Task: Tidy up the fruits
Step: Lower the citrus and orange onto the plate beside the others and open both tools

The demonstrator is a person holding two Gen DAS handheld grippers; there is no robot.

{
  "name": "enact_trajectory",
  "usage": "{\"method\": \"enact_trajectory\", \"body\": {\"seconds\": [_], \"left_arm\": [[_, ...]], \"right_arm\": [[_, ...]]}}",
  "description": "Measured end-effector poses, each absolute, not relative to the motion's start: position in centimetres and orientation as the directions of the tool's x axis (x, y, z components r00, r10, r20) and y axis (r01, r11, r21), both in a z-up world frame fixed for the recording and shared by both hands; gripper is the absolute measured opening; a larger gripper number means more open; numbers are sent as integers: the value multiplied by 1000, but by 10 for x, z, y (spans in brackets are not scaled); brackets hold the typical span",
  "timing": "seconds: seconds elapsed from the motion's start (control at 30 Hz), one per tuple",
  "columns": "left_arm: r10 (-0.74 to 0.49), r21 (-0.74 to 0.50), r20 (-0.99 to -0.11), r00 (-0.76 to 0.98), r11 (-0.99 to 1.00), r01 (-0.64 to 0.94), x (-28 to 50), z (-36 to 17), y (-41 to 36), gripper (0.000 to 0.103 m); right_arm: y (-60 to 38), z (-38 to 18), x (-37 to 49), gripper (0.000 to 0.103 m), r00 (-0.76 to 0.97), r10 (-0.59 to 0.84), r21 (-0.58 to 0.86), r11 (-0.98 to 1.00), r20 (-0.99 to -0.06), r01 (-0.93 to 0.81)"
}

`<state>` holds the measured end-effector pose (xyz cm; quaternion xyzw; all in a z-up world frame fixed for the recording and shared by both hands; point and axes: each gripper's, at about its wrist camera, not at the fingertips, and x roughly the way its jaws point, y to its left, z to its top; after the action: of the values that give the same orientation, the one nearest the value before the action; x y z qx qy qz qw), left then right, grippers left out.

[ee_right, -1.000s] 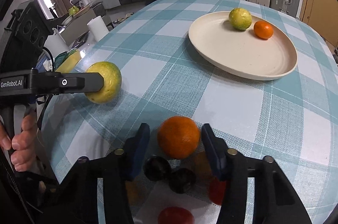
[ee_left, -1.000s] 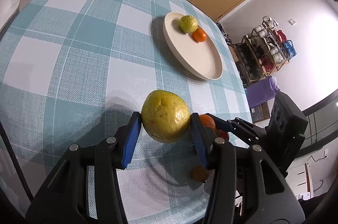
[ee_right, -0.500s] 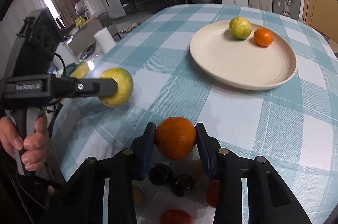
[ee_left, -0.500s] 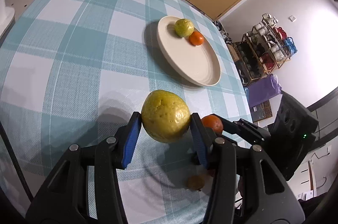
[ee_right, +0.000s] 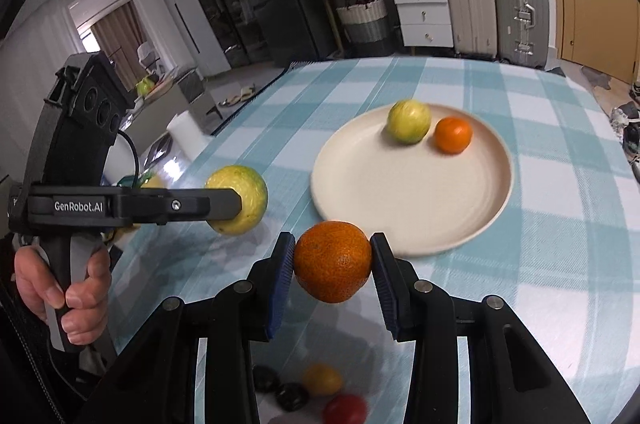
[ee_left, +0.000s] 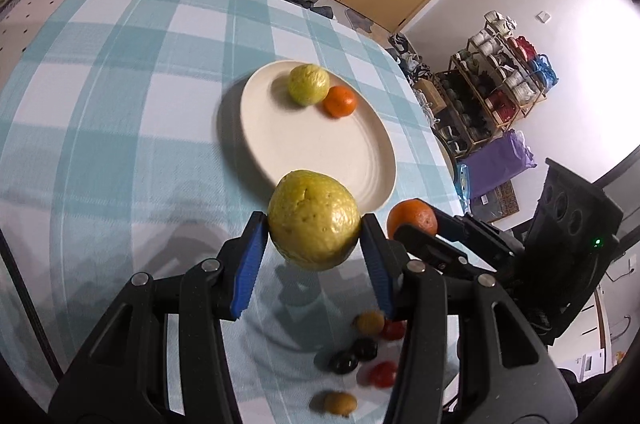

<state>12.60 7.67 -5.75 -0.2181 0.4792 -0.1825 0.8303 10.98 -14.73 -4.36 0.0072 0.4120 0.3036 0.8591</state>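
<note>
Lifting both fruits clear of the tabletop [ee_left: 120,127] now: 1 s ago the orange [ee_right: 333,261] sat loose between open pads; right hand-held gripper [ee_right: 333,264] is clamped on it. Left hand-held gripper [ee_left: 314,244] grips a guava [ee_left: 313,226]. Both nearer the plate [ee_right: 412,207], so drop-off looks next. Count: 6 small fruits below, 2 held, 2 plated w/ 1 guava + 1 orange.

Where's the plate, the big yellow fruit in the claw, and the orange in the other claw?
plate [ee_right: 420,207], right wrist view, bare middle of the dish.
yellow fruit [ee_left: 314,220], left wrist view, centre of its bumpy skin.
orange [ee_right: 333,261], right wrist view, centre of its peel.
</note>
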Motion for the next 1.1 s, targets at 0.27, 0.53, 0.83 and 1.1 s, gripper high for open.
{"method": "enact_trajectory", "body": {"seconds": [0.27, 0.53, 0.83, 1.1], "left_arm": [[-496, -520, -722, 483, 849, 95, 177, -48, 70, 45], [-490, -511, -733, 472, 855, 92, 223, -49, 63, 45], [-485, -511, -755, 442, 857, 66, 257, -74, 57, 45], [-478, -507, -774, 416, 861, 46, 270, -95, 55, 45]], "right_arm": [[-155, -29, 148, 39, 518, 519, 247, 827, -680, -505], [-157, -35, 193, 39, 533, 495, 244, 847, -686, -472], [-146, -56, 223, 39, 525, 486, 238, 850, -699, -471], [-137, -77, 231, 39, 514, 478, 241, 854, -712, -460]]}}
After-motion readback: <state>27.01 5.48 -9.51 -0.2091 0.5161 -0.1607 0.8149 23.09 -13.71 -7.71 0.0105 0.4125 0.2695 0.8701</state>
